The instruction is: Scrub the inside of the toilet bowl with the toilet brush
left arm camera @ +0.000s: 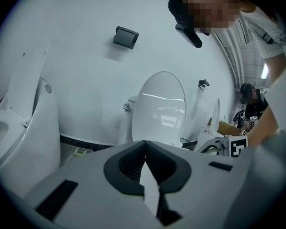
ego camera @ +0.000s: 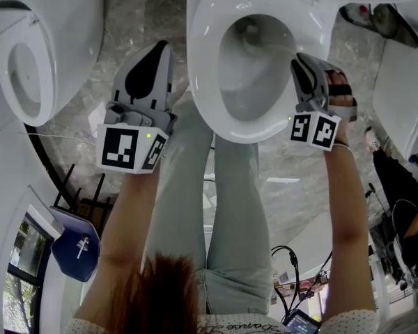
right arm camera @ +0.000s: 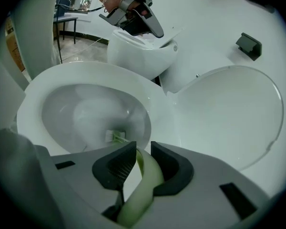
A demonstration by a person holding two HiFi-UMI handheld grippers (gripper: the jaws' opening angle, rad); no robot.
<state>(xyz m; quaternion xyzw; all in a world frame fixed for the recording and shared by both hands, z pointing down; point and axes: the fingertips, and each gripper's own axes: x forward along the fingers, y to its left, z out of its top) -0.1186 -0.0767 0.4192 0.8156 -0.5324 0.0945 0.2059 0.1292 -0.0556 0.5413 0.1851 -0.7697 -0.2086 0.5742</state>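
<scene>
Right gripper view shows your right tongs [right arm camera: 142,146] clamped on the green handle of the toilet brush [right arm camera: 115,137], its head down inside the toilet bowl [right arm camera: 148,92] at frame centre, so scrubbing looks begun but unfinished, while your left tongs [left arm camera: 144,147] sit closed on nothing.

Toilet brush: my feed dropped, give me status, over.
Right gripper shut on toilet brush, bristles down inside bowl. Left gripper shut, empty, held clear. Nothing blocking the bowl.
</scene>
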